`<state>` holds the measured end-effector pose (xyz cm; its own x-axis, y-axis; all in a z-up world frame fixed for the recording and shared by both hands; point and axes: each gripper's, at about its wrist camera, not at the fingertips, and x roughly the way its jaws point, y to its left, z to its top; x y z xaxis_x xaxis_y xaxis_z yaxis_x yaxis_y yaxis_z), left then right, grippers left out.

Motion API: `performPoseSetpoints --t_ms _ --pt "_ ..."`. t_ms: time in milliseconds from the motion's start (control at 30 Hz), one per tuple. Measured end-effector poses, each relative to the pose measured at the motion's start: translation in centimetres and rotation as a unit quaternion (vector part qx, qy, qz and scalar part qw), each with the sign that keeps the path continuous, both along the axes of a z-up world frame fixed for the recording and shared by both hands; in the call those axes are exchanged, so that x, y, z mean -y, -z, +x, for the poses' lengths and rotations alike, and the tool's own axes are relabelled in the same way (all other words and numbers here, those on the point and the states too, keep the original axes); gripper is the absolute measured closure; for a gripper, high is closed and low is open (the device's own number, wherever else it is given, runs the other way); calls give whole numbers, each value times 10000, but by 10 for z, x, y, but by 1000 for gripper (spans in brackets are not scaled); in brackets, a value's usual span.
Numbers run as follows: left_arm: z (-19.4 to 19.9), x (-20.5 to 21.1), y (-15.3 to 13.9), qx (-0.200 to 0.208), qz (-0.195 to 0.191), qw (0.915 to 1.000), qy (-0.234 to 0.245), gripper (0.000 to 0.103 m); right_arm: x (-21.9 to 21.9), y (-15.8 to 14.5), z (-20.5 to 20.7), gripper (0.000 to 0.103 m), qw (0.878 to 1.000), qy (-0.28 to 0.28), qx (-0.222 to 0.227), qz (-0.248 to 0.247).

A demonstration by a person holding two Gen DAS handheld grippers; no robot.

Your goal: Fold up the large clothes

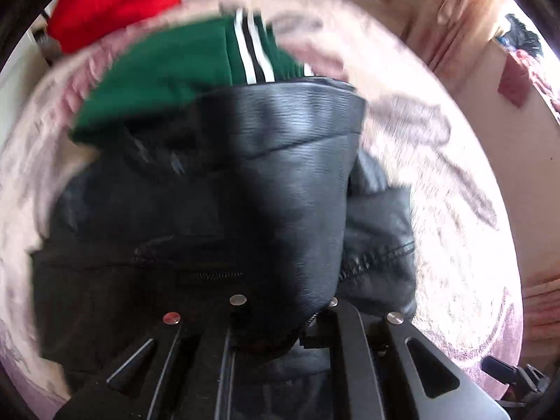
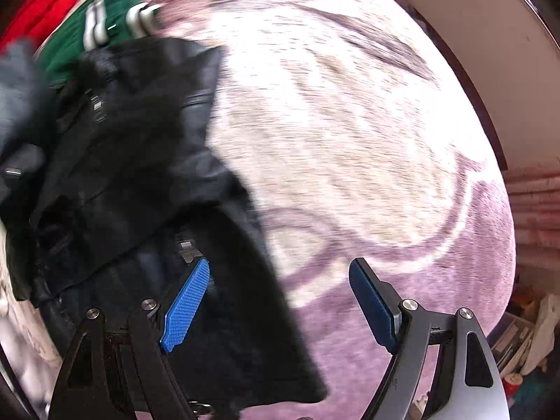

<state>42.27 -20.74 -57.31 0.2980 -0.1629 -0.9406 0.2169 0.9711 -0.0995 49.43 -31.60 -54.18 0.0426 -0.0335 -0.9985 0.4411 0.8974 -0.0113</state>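
Observation:
A black leather jacket (image 1: 217,203) with zips lies crumpled on a pink and cream patterned blanket (image 1: 448,182). My left gripper (image 1: 280,329) is shut on a fold of it. The leather drapes over the fingers and hides their tips. In the right wrist view the same jacket (image 2: 133,161) fills the left side, blurred. My right gripper (image 2: 280,263) hangs open above the blanket (image 2: 350,122), pointing down, with nothing between its blue pads (image 2: 185,304). Its left finger is over the jacket's edge and its right finger over bare blanket.
A green garment with white stripes (image 1: 168,73) lies just beyond the jacket, with a red garment (image 1: 115,0) behind it. Both appear at the top left of the right wrist view: the green garment (image 2: 66,49) and the red garment (image 2: 42,3). A wall and curtain (image 1: 465,17) stand at the right.

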Motion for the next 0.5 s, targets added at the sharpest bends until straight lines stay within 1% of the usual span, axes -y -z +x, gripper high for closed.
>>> performPoseSetpoints --t_ms 33,67,100,133,167,200,233,267,333,400,467,500 --pt "3 0 9 -162 -4 9999 -3 94 13 2 -5 19 10000 87 -10 31" --pt "7 -3 14 -281 -67 9996 -6 86 25 5 -9 19 9998 178 2 86" --pt "9 -6 15 -362 -207 9991 -4 77 36 5 -14 19 9995 279 18 177" --pt "10 -10 12 -436 -395 9983 18 43 45 3 -19 19 9990 348 29 276" --pt "10 -15 9 -494 -595 9970 37 13 54 3 -22 19 9984 414 38 381" --pt "9 -20 3 -492 -790 9957 46 9 61 3 -25 19 9976 482 54 489" --pt "5 -23 -2 -489 -916 9946 83 9 74 6 -24 19 9964 567 67 624" --pt "2 -27 -6 -527 -943 9940 152 9 81 6 -26 19 9955 629 73 711" --pt "-7 -41 -19 -459 -809 9954 233 9 94 6 -31 19 9930 750 111 907" --pt "-18 -63 -34 -367 -786 9960 227 9 97 -3 -29 19 9908 791 197 1081" --pt "-27 -104 -56 -141 -495 9987 -21 9 75 -7 -28 19 9890 722 327 1250" --pt "-31 -122 -59 -72 -356 9992 -175 9 66 -9 -21 19 9881 655 381 1339"
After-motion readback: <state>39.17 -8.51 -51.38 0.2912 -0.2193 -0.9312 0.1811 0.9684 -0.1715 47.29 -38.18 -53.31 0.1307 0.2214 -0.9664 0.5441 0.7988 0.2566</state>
